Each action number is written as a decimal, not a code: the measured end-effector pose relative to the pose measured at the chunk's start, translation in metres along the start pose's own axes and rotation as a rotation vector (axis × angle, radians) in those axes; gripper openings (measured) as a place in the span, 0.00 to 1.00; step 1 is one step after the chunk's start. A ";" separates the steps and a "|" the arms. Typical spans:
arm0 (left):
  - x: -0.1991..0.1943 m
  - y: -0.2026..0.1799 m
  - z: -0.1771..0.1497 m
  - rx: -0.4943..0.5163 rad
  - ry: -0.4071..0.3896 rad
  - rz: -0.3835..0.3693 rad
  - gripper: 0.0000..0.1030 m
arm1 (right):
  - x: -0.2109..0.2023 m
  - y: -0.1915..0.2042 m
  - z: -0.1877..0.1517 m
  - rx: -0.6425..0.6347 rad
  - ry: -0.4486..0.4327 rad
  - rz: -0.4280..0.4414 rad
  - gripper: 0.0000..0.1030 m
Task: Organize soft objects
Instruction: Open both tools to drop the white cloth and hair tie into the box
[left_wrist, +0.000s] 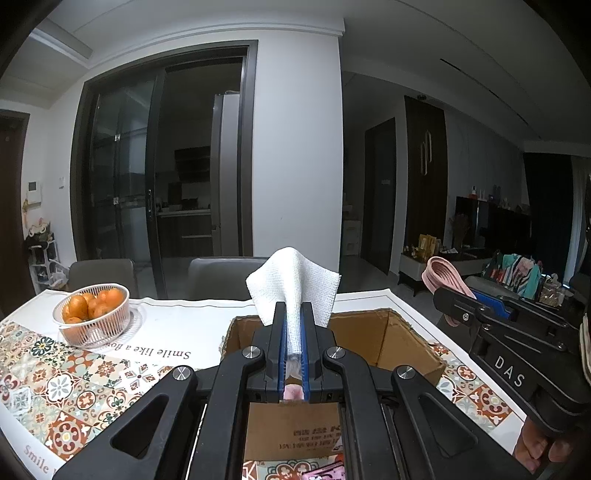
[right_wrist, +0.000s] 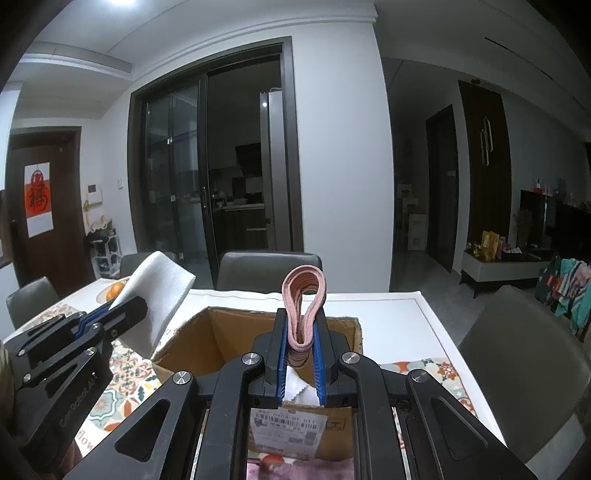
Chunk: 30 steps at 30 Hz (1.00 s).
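My left gripper (left_wrist: 294, 314) is shut on a white woven cloth (left_wrist: 295, 284) and holds it up above the near edge of an open cardboard box (left_wrist: 399, 343). My right gripper (right_wrist: 301, 325) is shut on a folded pink ribbed cloth (right_wrist: 303, 291) and holds it over the same box (right_wrist: 218, 339). The right gripper with the pink cloth (left_wrist: 443, 275) shows at the right of the left wrist view. The left gripper with the white cloth (right_wrist: 159, 291) shows at the left of the right wrist view. Something white lies low inside the box (right_wrist: 295, 384).
A white basket of oranges (left_wrist: 92, 317) stands on the patterned tablecloth (left_wrist: 74, 387) to the left of the box. Grey chairs (right_wrist: 269, 271) stand at the far side and at the right (right_wrist: 524, 365). Pink fabric (right_wrist: 295, 470) lies on the table below the grippers.
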<state>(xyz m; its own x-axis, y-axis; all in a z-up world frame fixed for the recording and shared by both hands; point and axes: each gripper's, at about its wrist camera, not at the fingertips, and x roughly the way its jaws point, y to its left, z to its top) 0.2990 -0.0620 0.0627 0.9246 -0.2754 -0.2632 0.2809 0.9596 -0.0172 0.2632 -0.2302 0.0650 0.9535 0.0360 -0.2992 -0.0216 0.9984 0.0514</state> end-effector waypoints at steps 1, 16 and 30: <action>0.004 0.000 0.000 0.001 0.004 -0.001 0.08 | 0.004 -0.001 0.000 0.000 0.004 0.000 0.13; 0.057 0.004 -0.015 -0.003 0.104 -0.008 0.08 | 0.059 -0.011 -0.007 0.022 0.111 0.026 0.13; 0.075 0.001 -0.025 0.003 0.159 -0.012 0.36 | 0.089 -0.017 -0.022 0.054 0.204 0.055 0.37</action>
<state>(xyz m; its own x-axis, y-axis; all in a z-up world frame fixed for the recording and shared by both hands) 0.3618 -0.0805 0.0185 0.8687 -0.2741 -0.4125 0.2927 0.9560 -0.0188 0.3417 -0.2430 0.0171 0.8706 0.1034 -0.4810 -0.0504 0.9913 0.1219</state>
